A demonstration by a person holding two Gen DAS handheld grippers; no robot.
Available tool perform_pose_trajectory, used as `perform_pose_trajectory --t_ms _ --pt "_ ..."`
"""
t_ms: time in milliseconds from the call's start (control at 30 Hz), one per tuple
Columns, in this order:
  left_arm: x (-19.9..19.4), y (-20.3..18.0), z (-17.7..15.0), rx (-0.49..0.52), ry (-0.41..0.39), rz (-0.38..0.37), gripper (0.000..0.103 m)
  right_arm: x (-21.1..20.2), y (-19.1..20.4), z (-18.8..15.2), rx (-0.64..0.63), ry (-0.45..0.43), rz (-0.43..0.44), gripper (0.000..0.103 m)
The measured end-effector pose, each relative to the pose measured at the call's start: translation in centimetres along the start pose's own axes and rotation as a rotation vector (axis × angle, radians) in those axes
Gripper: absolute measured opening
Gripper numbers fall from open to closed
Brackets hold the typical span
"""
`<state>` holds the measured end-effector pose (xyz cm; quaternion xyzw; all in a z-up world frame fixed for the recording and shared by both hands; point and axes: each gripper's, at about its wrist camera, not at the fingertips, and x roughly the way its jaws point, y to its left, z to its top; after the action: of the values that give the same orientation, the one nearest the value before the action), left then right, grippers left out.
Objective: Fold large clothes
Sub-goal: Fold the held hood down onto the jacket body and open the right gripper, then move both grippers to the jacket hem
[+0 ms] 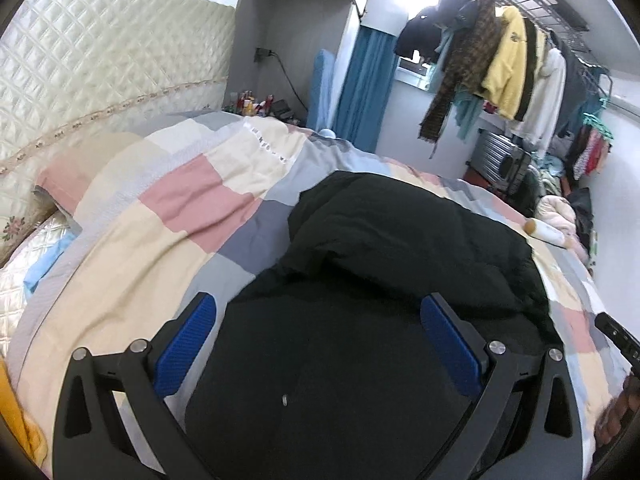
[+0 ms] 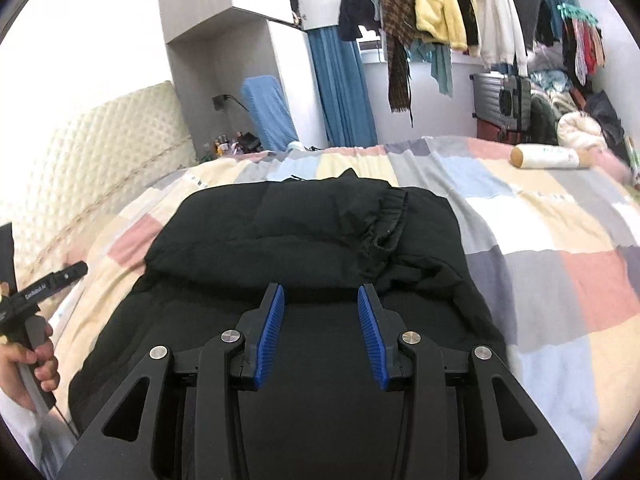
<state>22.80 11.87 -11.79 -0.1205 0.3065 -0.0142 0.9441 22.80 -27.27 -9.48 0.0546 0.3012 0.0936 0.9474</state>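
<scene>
On bed quilt (image 2: 560,240): black coat (image 2: 304,232) folded, grippers empty.

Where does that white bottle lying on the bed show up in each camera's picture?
Left wrist view: white bottle at the far right, past the black garment.
Right wrist view: white bottle upper right, on the patchwork quilt.
Shared landmark: the yellow jacket hanging above.
</scene>
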Motion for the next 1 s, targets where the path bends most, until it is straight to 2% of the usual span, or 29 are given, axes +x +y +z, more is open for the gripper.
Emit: perform_pose_trajectory --t_ms 133,300,433,600,733,800,867,1000 --pt "-3.3 0.0 -1.2 0.006 0.001 -0.031 0.102 -3.1 0.6 -0.8 -0.023 -0.011 0.009 0.036" --pt "-7.8 -0.2 -0.9 0.012 -0.019 -0.074 0.102 -7.0 0.4 -0.8 -0.039 -0.023 0.023 0.036" --pt "-12.3 -0.6 0.9 0.038 -0.06 -0.095 0.102 -10.0 -0.3 0.3 -0.029 -0.04 0.047 0.036" --pt "-16.9 -0.3 3.7 0.074 -0.108 -0.093 0.102 -14.0 -1.3 1.7 -0.054 -0.063 0.027 0.036" --pt "-21.4 0.6 6.0 0.04 -0.133 -0.081 0.102 -16.0 -2.3 2.1 -0.071 -0.061 0.013 0.036" --pt "-22.9 0.9 6.6 0.037 -0.129 -0.098 0.102 -16.6 -2.9 2.0 -0.063 -0.051 -0.001 0.036" --pt "-24.3 1.2 7.1 0.053 -0.112 -0.082 0.102 -17.5 -3.4 1.7 -0.063 -0.053 -0.007 0.036" --pt "-25.0 2.4 6.8 0.064 -0.042 -0.12 0.102 -18.4 -4.1 0.3 -0.073 -0.021 -0.015 0.037"
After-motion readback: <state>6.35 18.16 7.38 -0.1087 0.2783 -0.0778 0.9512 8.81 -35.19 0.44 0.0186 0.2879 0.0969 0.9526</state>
